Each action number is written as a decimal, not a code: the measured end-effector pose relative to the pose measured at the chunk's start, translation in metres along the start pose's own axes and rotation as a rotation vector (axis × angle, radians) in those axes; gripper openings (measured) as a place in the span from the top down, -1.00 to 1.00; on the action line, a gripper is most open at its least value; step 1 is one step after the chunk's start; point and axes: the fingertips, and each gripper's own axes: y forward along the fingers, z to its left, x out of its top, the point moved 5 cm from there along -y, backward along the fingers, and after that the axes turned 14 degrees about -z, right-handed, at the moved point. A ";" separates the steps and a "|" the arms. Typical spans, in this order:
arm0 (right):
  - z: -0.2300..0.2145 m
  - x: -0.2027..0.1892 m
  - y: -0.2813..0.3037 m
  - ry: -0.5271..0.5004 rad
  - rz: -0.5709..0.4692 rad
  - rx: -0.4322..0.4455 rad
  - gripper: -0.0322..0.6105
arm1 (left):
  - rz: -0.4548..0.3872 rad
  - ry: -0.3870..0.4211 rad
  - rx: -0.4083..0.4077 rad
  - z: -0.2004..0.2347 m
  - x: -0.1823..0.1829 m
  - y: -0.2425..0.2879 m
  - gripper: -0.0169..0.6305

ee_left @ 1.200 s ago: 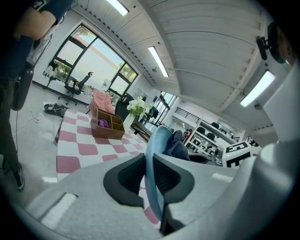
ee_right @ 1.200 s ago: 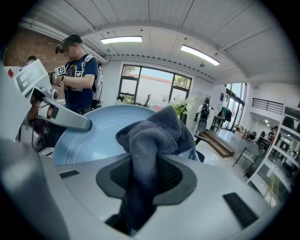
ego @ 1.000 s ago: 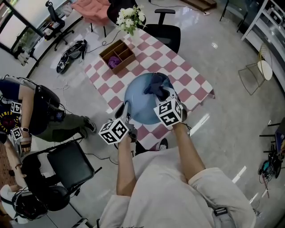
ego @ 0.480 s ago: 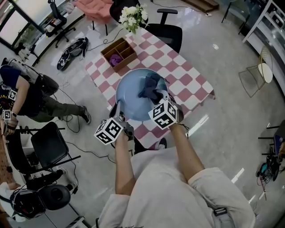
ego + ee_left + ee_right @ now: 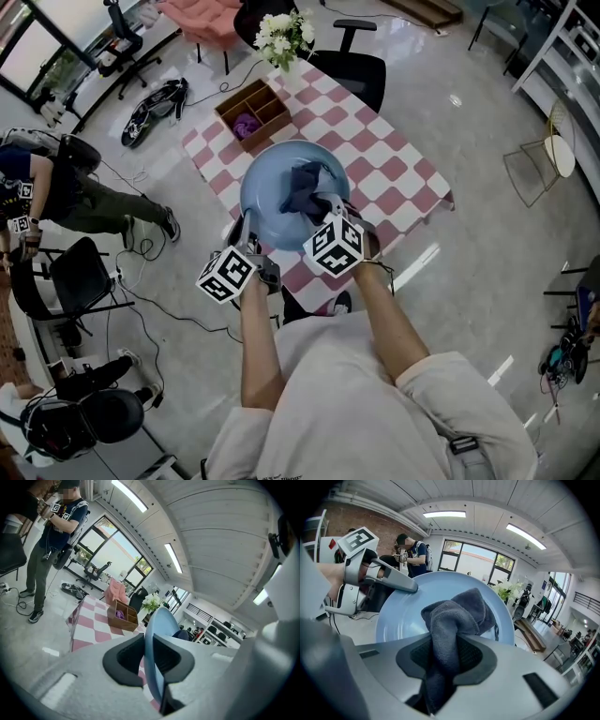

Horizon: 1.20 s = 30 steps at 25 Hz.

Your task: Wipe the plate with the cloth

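Right gripper (image 5: 446, 663) clamped tight on a bunched dark cloth (image 5: 457, 613), the wad pressed to the face of the blue plate (image 5: 398, 616). Left gripper (image 5: 151, 660) pinches the plate's rim, with the plate tilted mid-frame in the head view, above the checked table (image 5: 398, 173). Wiping well likely means a firm left hold and arcs from centre to rim — light pressure.

This is looking like an open-plan office or studio: swivel chairs (image 5: 354, 64) are standing on a polished floor (image 5: 487, 187), strip lights (image 5: 174, 558) are running along the ceiling, tall windows (image 5: 112, 550) are lining one wall, and white shelving (image 5: 562, 47) is flanking a checkered surface (image 5: 398, 178).
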 end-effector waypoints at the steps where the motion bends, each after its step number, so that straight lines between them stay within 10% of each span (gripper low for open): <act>1: 0.001 0.001 0.001 -0.001 -0.002 0.003 0.54 | 0.001 0.000 0.000 0.000 0.000 0.000 0.84; 30: 0.013 -0.017 0.009 0.033 0.042 0.040 0.54 | 0.170 0.035 -0.034 0.000 -0.048 0.000 0.84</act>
